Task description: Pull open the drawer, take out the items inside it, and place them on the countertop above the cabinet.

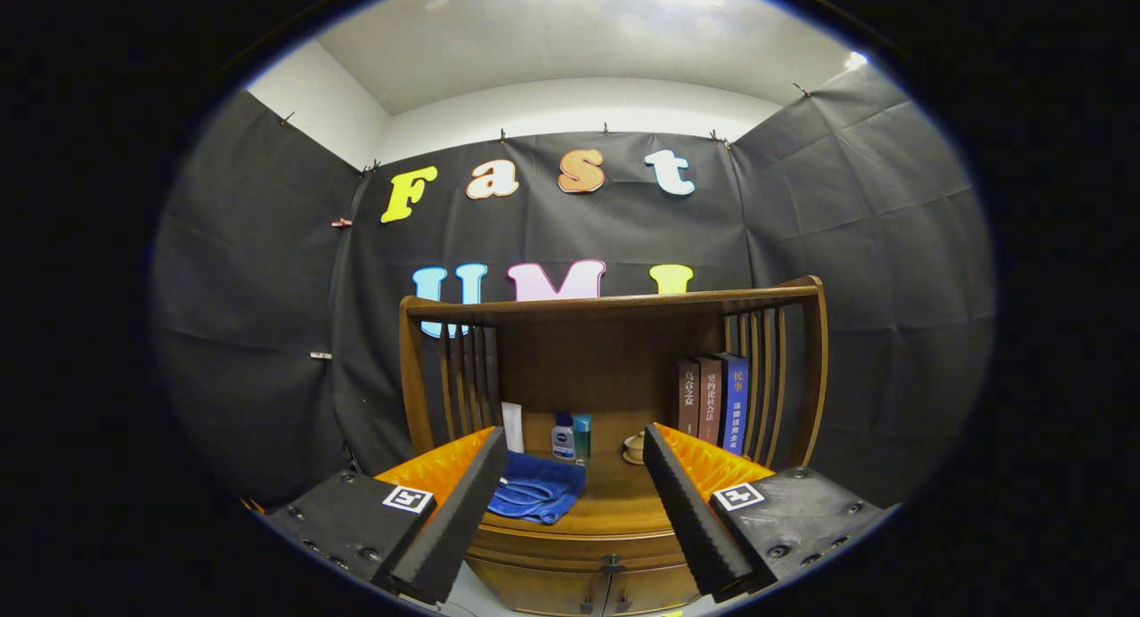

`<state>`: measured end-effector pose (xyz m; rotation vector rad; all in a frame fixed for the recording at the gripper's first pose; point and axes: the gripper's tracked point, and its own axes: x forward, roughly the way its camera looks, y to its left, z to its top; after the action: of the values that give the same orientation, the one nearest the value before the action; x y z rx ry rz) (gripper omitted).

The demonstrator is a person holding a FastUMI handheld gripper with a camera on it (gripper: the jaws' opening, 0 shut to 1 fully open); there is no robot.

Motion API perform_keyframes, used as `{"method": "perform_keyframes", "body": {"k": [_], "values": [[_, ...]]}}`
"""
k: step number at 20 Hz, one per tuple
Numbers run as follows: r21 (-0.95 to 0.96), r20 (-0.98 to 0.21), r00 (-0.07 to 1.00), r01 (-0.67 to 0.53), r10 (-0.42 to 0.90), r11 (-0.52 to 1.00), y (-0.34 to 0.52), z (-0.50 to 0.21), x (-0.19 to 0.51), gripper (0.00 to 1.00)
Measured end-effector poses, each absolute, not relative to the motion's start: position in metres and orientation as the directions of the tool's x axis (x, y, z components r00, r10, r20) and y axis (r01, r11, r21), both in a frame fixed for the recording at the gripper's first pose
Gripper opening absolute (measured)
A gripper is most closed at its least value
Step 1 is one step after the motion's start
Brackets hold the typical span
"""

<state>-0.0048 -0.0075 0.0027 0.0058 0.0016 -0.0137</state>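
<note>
Drawer point(583, 559) sitting closed under the bench point(623, 501), low between the fingers, pull knob point(611, 564) facing out for a straight tug. Blue towel point(534, 491) lying bunched on the left of the bench, two small bottles point(570, 437) standing behind it, books point(712, 401) leaning upright at the right. Claw point(570, 510) hanging spread wide, holding nothing, likely lining up on the knob.

Wood drawer point(570, 556) shut below countertop point(614, 501); contents hidden.
</note>
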Motion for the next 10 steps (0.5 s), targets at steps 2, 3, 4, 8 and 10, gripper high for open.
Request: {"method": "perform_keyframes", "body": {"k": [2,3,4,8,10], "values": [[-0.004,0.000,1.000,0.016,-0.016,1.000,-0.009,0.005,-0.005,0.98],[-0.004,0.003,1.000,0.020,-0.020,1.000,-0.010,0.006,-0.006,0.98],[-0.001,0.007,1.000,0.023,-0.023,1.000,-0.012,0.007,-0.008,0.98],[0.007,0.009,0.999,0.031,-0.031,1.000,-0.016,0.009,-0.010,0.98],[0.004,0.007,0.999,0.032,-0.032,0.999,-0.018,0.009,-0.011,0.99]]}}
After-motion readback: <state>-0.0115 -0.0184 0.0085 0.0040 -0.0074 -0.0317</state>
